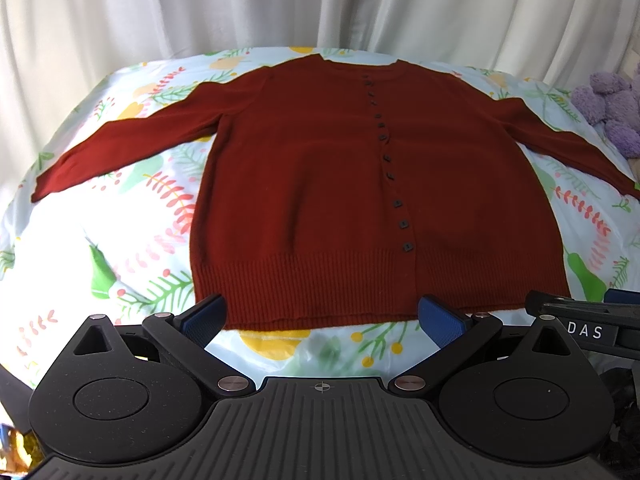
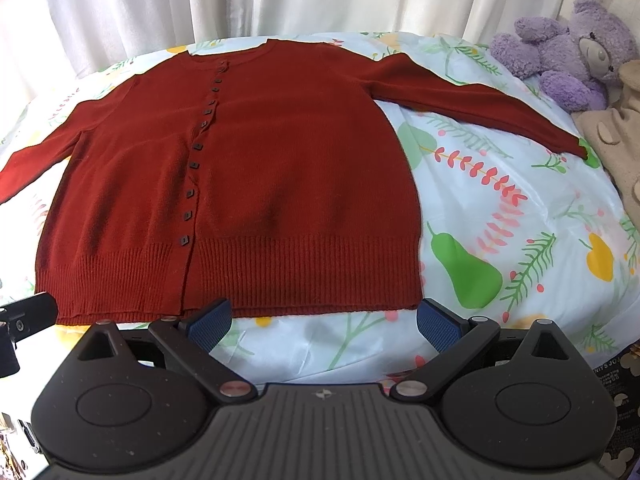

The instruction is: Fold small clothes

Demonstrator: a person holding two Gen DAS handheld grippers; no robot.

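A dark red buttoned cardigan (image 1: 320, 184) lies flat and face up on a floral sheet (image 1: 132, 208), both sleeves spread out to the sides. Its ribbed hem is nearest to me. My left gripper (image 1: 322, 316) is open just in front of the hem, left of the button line, holding nothing. In the right wrist view the same cardigan (image 2: 280, 168) fills the left and middle. My right gripper (image 2: 324, 320) is open at the hem's right half, with its blue fingers (image 2: 434, 326) empty. The far end of the left sleeve is cut off in the right wrist view.
A purple plush bear (image 2: 572, 48) and a beige plush toy (image 2: 616, 132) sit at the right edge by the right cuff. White curtains (image 1: 280, 4) hang behind the bed. The other gripper's black body (image 1: 580, 320) shows at the right of the left wrist view.
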